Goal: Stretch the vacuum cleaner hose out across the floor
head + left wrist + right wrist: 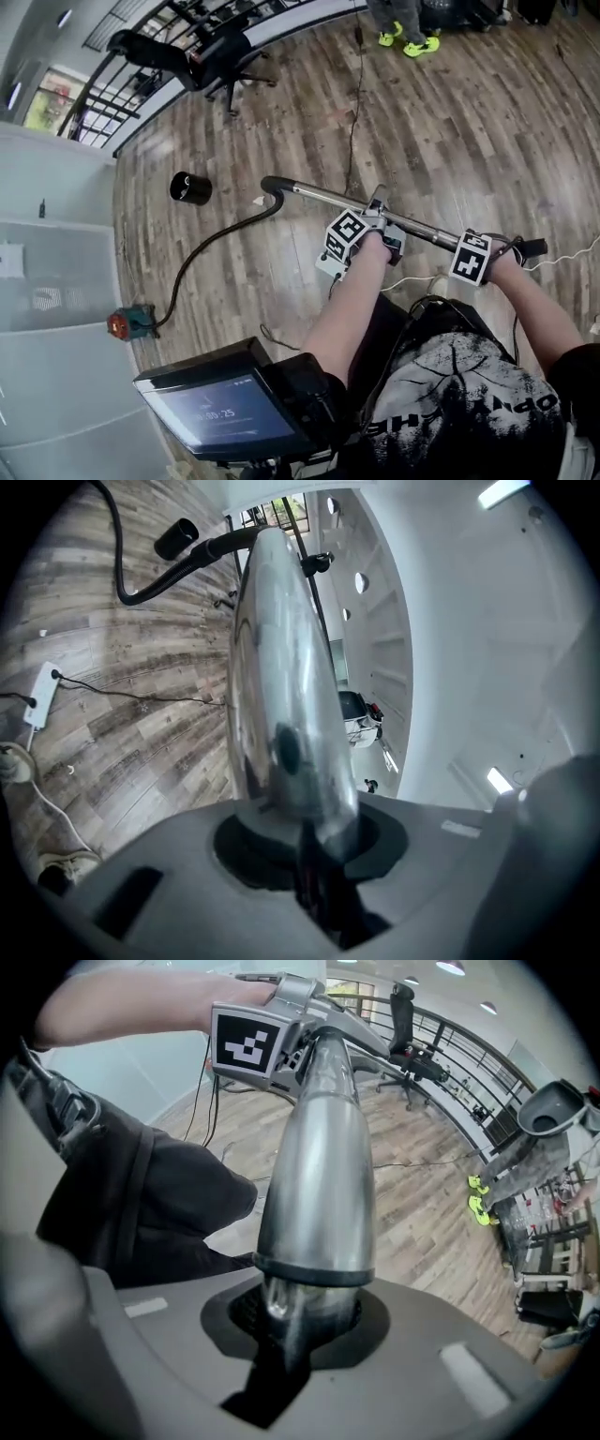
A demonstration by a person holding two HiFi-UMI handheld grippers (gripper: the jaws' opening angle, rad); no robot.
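A shiny metal wand (309, 194) is held level above the wood floor. Its far end bends into the black hose (220, 234), which curves across the floor to the red and teal vacuum cleaner (131, 322) by the white wall. My left gripper (378, 223) is shut on the wand near its middle. My right gripper (497, 251) is shut on the near end. In the left gripper view the wand (281, 667) runs out from the jaws toward the hose (141, 583). In the right gripper view the wand (319, 1166) leads up to the left gripper's marker cube (246, 1044).
A black cylinder (190, 188) lies on the floor beyond the hose. An office chair (216, 52) stands by the railing. A person in yellow-green shoes (408, 39) stands far off. A thin cable (354, 112) crosses the floor, and a white power strip (42, 694) lies near me.
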